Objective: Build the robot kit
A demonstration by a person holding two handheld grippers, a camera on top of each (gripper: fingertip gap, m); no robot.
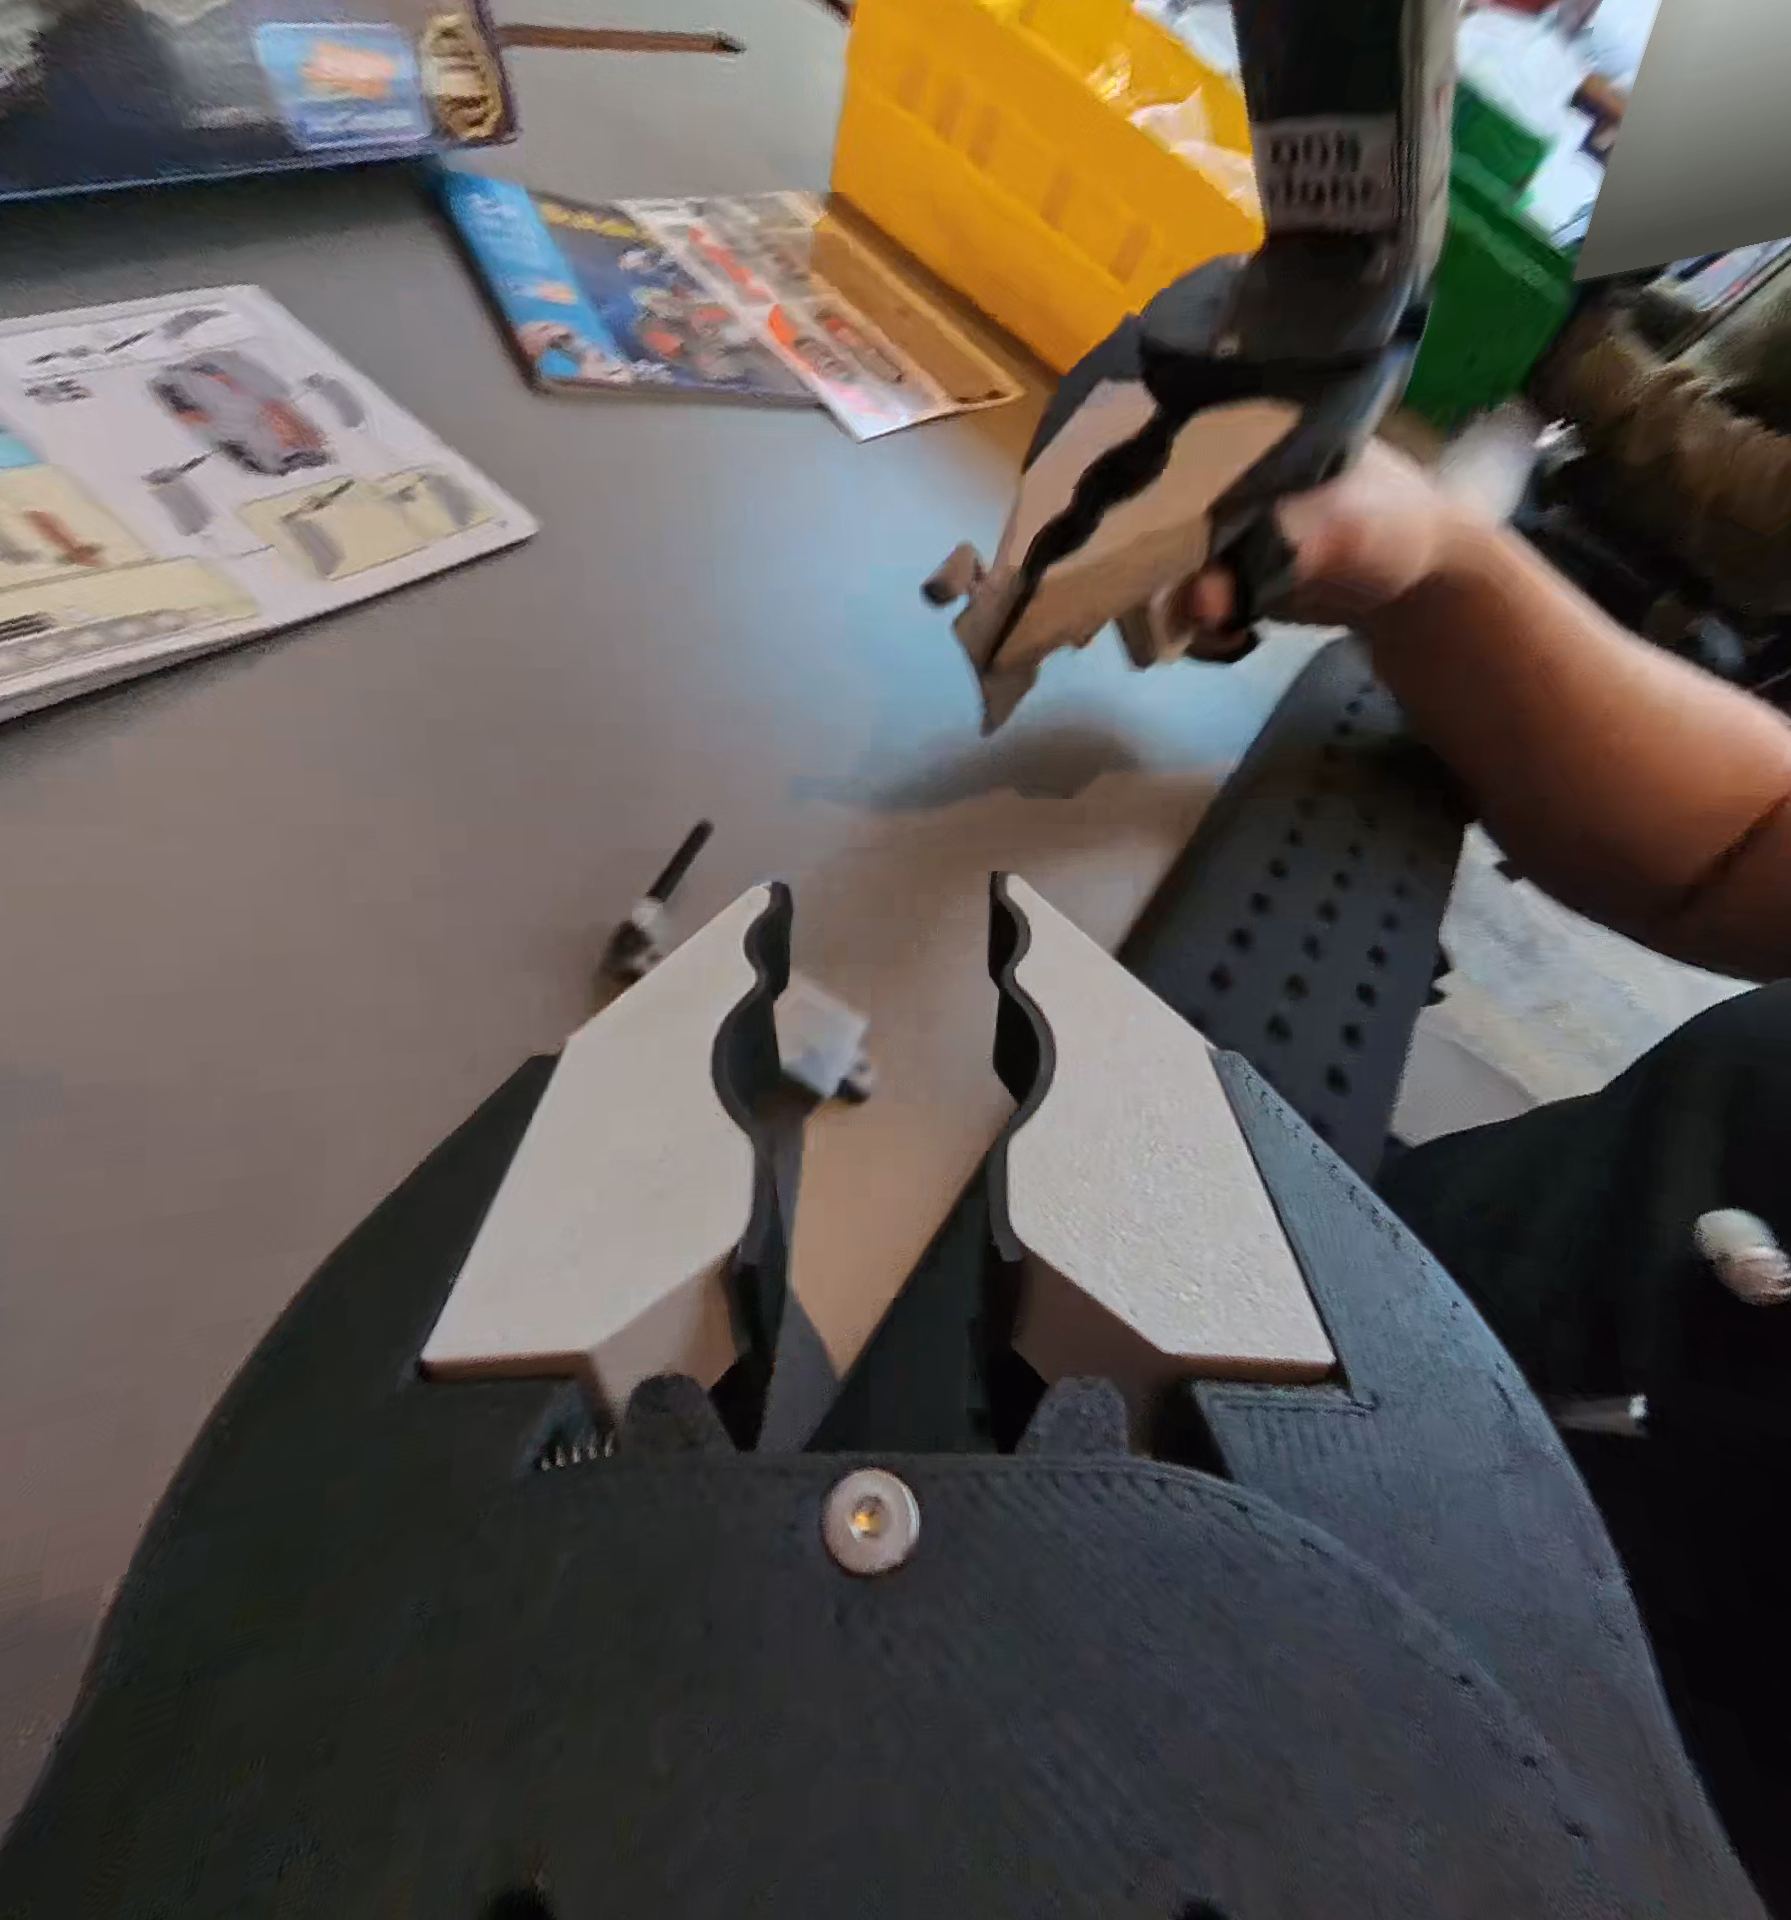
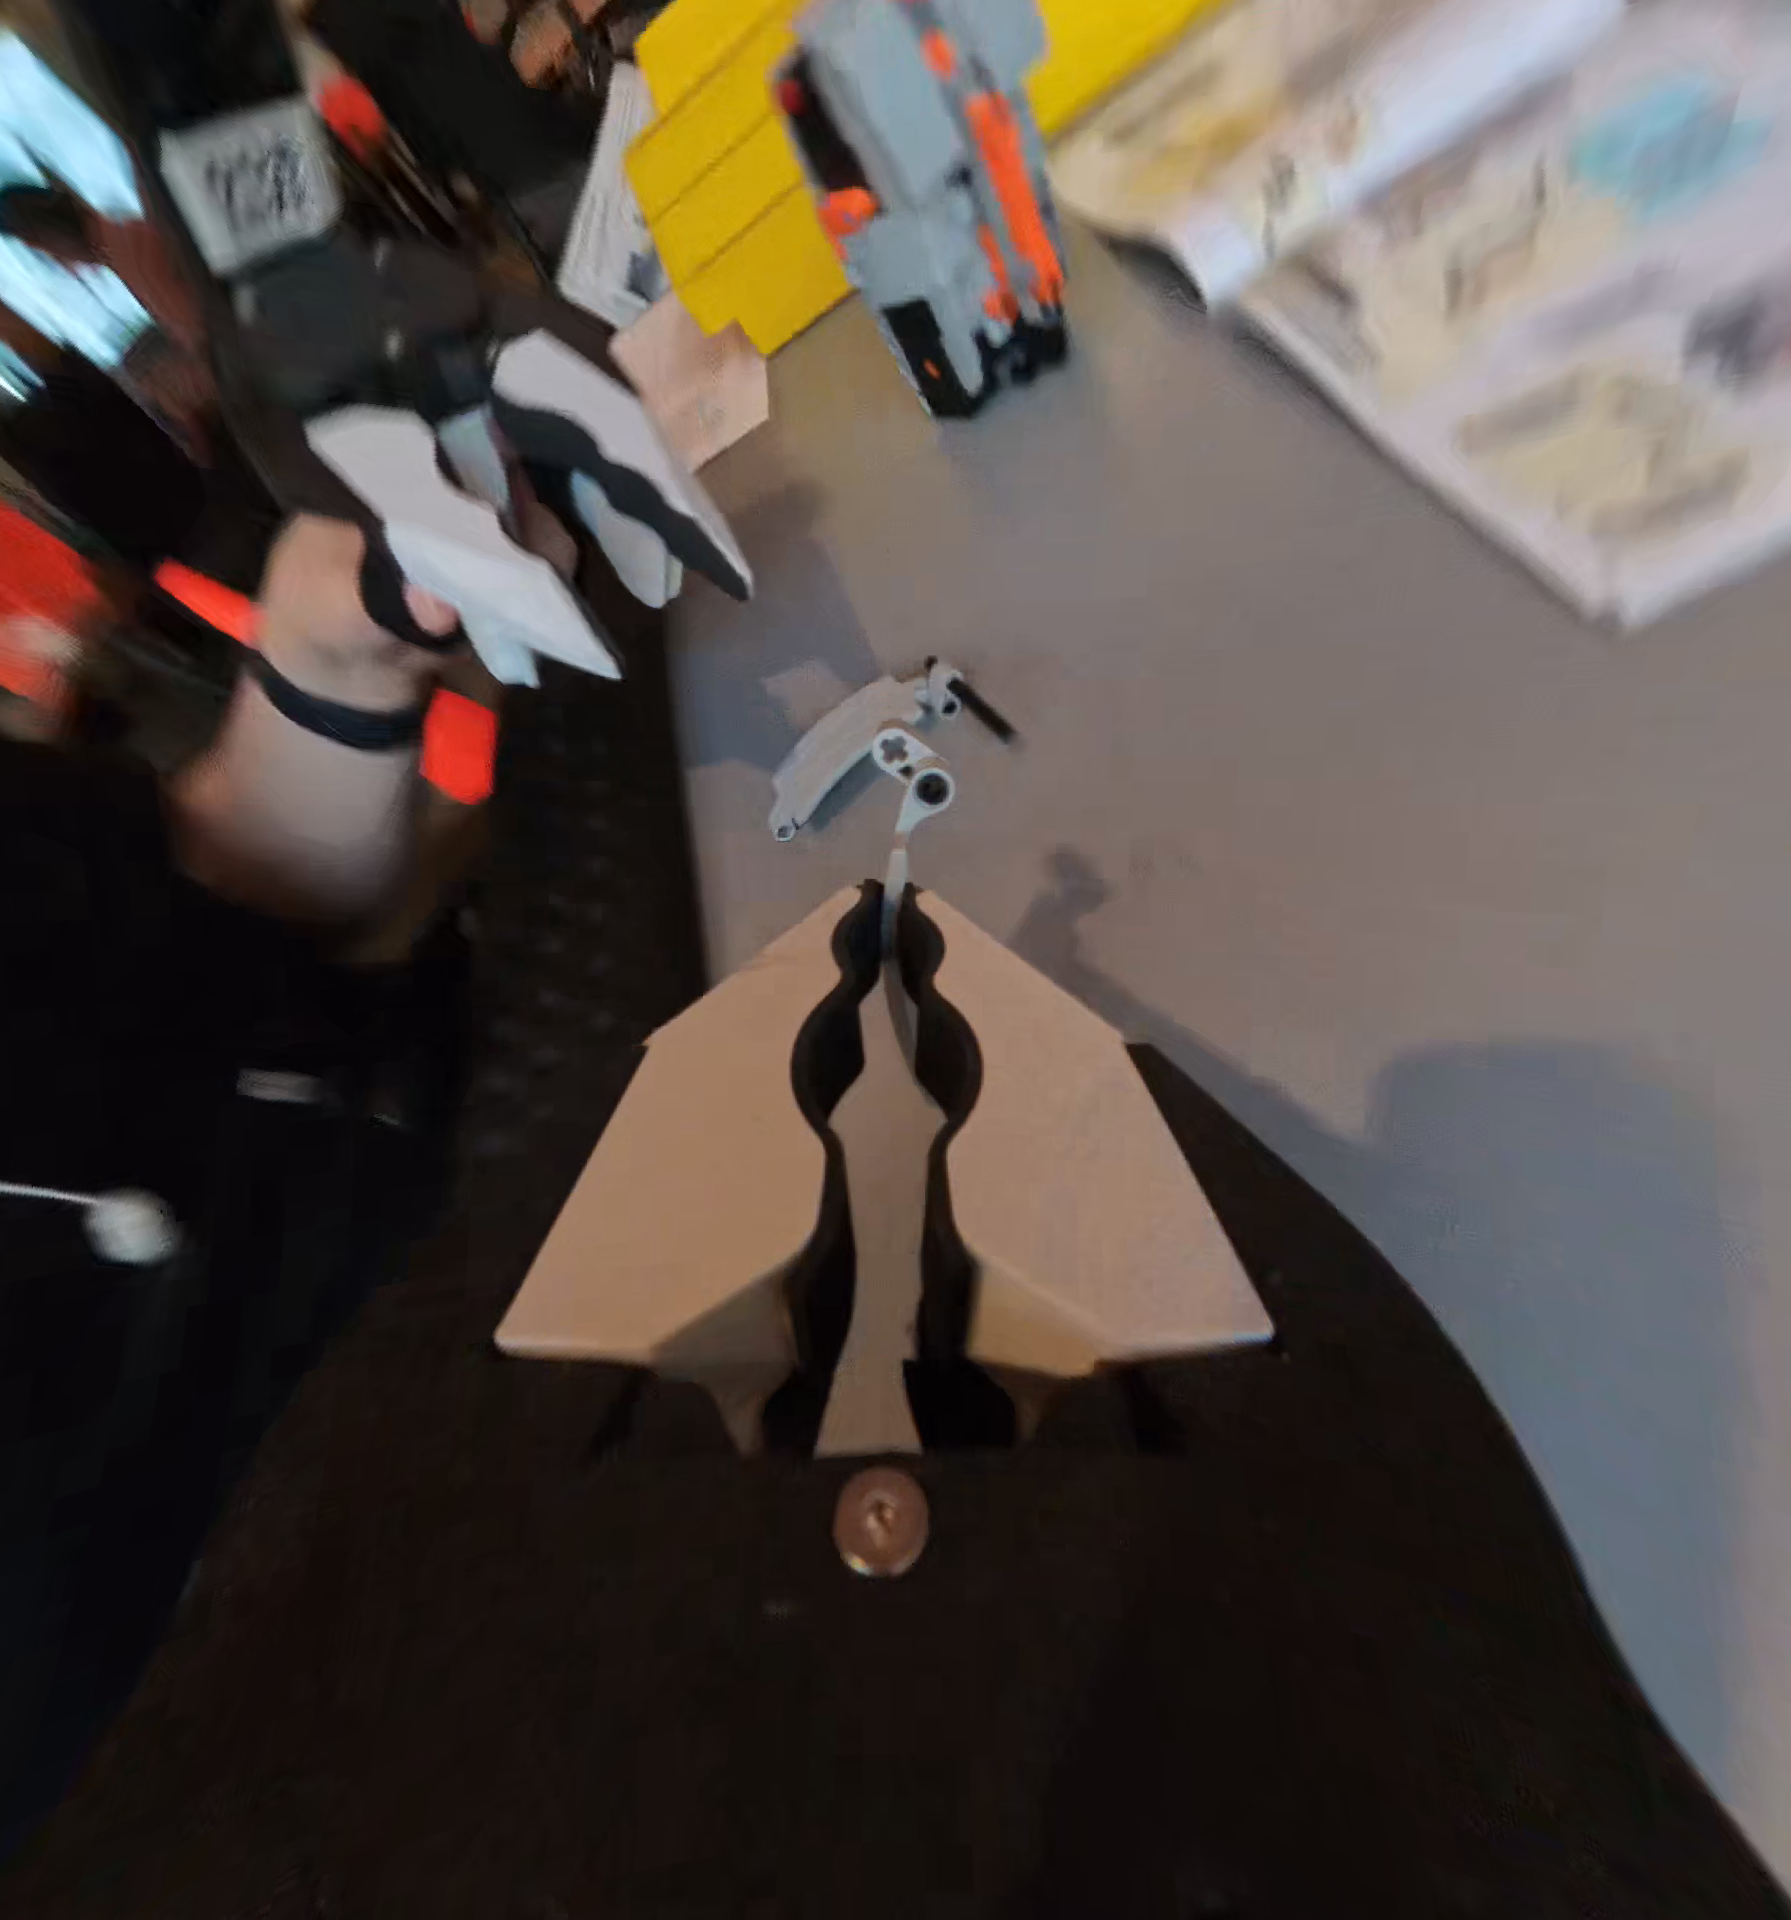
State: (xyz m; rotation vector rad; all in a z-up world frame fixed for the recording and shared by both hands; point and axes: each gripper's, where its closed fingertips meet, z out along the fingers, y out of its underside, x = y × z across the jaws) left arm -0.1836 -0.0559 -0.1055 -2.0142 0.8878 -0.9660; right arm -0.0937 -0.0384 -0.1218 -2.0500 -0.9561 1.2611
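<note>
My left gripper [image 1: 889, 899] is open above the grey table [image 1: 351, 987]. A small grey brick piece [image 1: 818, 1039] shows between its fingers, next to the left pad; the right pad stands well clear of it. A black axle with a grey connector [image 1: 662, 904] lies just left of the left finger. My right gripper [image 2: 891, 894] is shut on a thin grey brick beam [image 2: 912, 821] that sticks out past the tips. Beyond it, a grey curved panel [image 2: 829, 758] and the axle [image 2: 979, 712] lie on the table. The right gripper also shows in the left wrist view [image 1: 984, 644].
An open instruction booklet [image 1: 195, 488], a second booklet [image 1: 714, 301], a dark box [image 1: 143, 94], a yellow bin [image 1: 1026, 187] and a green bin [image 1: 1493, 301] sit farther back. A grey and orange brick model [image 2: 943, 208] stands by the bin. A black perforated seat [image 1: 1306, 914] borders the table edge. There is about 10 cm between the tips of the two grippers.
</note>
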